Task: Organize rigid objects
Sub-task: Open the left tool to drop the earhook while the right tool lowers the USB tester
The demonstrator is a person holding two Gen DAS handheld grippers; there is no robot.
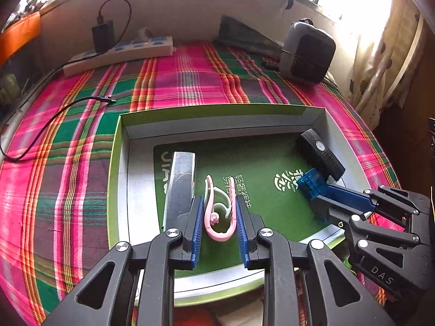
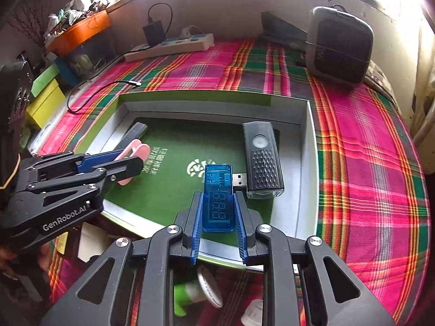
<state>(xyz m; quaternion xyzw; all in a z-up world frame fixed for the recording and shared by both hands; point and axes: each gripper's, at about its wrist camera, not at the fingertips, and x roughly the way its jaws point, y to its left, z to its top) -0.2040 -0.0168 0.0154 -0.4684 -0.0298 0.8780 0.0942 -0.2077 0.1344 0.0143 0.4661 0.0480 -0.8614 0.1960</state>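
Biggest thing here is the plaid cloth (image 1: 190,81) covering the whole surface, pink and green. Sitting on it, middle of both views, is the box (image 1: 117,163), a shallow open tray with a green liner and low grey walls. That's where everything is going.

Top right of both frames there's a grey speaker (image 2: 339,43), top left a power strip (image 1: 122,53) with a charger plugged in. Neither looks like part of the job.

Inside the box: a silver bar (image 1: 180,182) lying left of center in the left view, and a black light (image 2: 262,160) against the right wall, lens end toward the camera.

Now the tongs. The left gripper (image 1: 218,214) is clamped on a pink clip (image 1: 217,212), low center of its view, hanging just above or on the liner, can't tell which. The right gripper (image 2: 218,214) is squeezing a blue USB meter (image 2: 218,198) by its 2 long sides, plug pointing at the base of the light and close to it, maybe touching.

Handling guess: both are light, hard plastic. The meter is boxy and smooth, so its flat sides are the right place to grab, though it could slip if tilted. The clip is thin and springy, so it may flex or twist under the pads; gripping across its 2 arms like this seems fine, just gently.
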